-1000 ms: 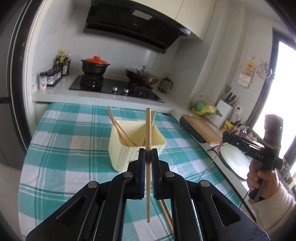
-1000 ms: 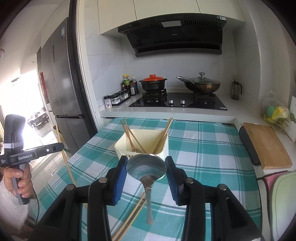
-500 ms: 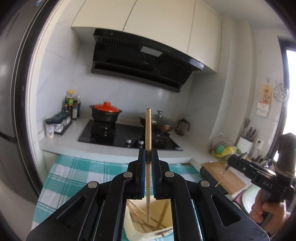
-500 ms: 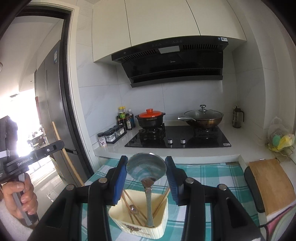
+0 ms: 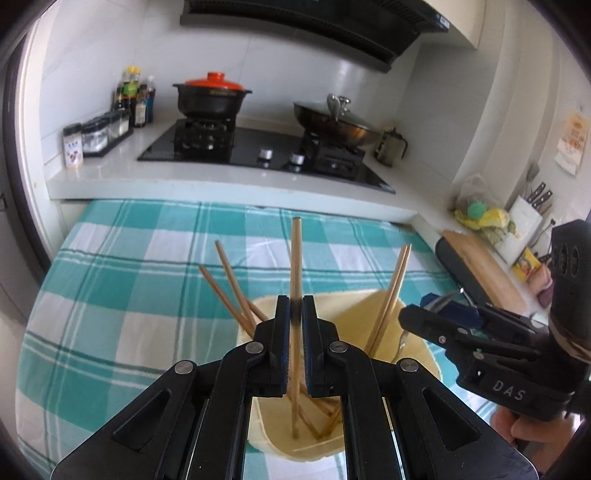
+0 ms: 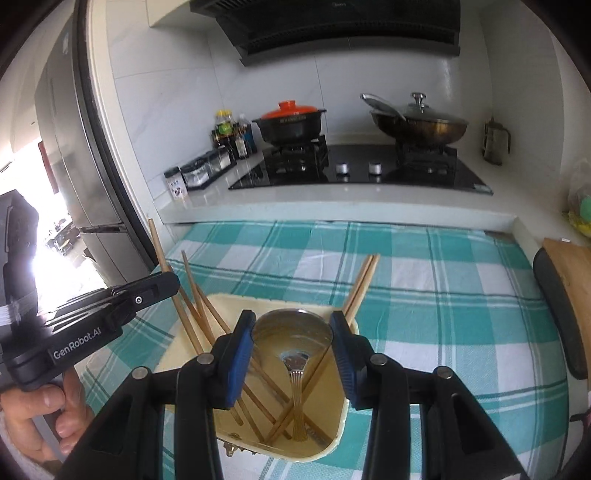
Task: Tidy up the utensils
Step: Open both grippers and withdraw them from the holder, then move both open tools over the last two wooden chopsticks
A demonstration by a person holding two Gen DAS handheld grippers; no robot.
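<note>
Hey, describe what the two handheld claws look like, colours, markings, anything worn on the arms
Both claws are black plastic linkages with silver rivets and blue ribbed pads. The left claw has "GenRobot.AI" printed in white on its side and a white strap round its grip. The right claw shows white "DAS" lettering on its body. A pale sleeve cuff shows at the left wrist; the right wrist's clothing isn't visible.

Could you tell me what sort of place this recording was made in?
Almost certainly a home kitchen. A gas hob carries a black pot with an orange lid and a lidded wok under a range hood, with a fridge at the left.
</note>
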